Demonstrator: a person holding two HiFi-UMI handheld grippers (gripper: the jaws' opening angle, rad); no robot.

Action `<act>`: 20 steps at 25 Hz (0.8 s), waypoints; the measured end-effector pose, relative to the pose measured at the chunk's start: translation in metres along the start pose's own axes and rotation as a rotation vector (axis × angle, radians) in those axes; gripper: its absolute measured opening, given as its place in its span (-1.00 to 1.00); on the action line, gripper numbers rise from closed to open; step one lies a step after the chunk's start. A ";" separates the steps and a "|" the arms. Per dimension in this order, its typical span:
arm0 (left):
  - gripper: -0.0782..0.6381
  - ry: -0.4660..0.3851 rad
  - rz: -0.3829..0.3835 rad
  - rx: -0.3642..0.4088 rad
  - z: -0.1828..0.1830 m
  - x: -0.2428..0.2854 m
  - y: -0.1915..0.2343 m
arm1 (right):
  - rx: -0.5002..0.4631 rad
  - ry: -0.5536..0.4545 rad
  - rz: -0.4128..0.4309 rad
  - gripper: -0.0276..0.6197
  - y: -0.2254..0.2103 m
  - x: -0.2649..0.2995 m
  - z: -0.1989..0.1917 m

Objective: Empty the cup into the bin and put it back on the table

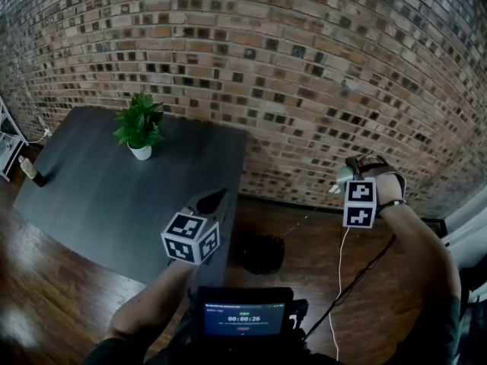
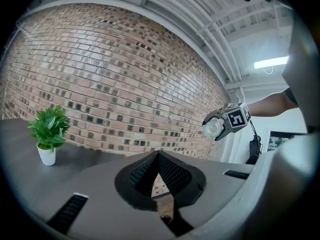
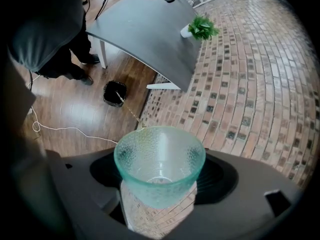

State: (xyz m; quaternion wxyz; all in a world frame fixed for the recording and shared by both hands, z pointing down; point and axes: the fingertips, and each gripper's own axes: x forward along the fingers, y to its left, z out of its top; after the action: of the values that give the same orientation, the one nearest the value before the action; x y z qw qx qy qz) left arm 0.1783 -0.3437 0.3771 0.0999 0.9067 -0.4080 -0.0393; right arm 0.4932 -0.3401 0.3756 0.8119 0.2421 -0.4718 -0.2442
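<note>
My right gripper (image 1: 346, 179) is shut on a pale green textured glass cup (image 3: 160, 164), held out over the wooden floor beside the brick wall. The cup tips forward and down, and its inside looks empty. A thin yellowish strand (image 3: 131, 113) runs from its rim towards the small black bin (image 3: 114, 93), which stands on the floor below (image 1: 262, 253), next to the table's corner. My left gripper (image 1: 214, 198) is shut with nothing in it, level over the near corner of the dark table (image 1: 91, 188). The left gripper view shows the cup (image 2: 212, 128) in the right gripper (image 2: 216, 126).
A potted green plant (image 1: 139, 128) stands at the table's far side, and a small bottle (image 1: 30, 171) at its left edge. A white shelf (image 1: 7, 139) sits at far left. Cables (image 1: 340, 280) trail over the floor. A screen (image 1: 243, 318) hangs below my chest.
</note>
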 end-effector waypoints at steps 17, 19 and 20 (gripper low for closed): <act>-0.78 -0.002 0.020 0.000 -0.001 -0.007 0.007 | -0.100 0.039 -0.031 0.32 -0.003 0.003 0.005; -0.78 -0.004 0.020 0.000 -0.002 -0.007 0.007 | -0.100 0.041 -0.033 0.31 -0.003 0.003 0.005; -0.78 -0.004 0.018 0.001 -0.002 -0.007 0.007 | -0.101 0.045 -0.035 0.31 -0.003 0.003 0.004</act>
State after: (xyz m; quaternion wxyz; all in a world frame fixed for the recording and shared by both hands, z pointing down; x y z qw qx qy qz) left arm 0.1691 -0.3423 0.3805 0.0990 0.9028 -0.4165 -0.0398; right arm 0.4900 -0.3449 0.3775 0.8291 0.2146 -0.4360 -0.2764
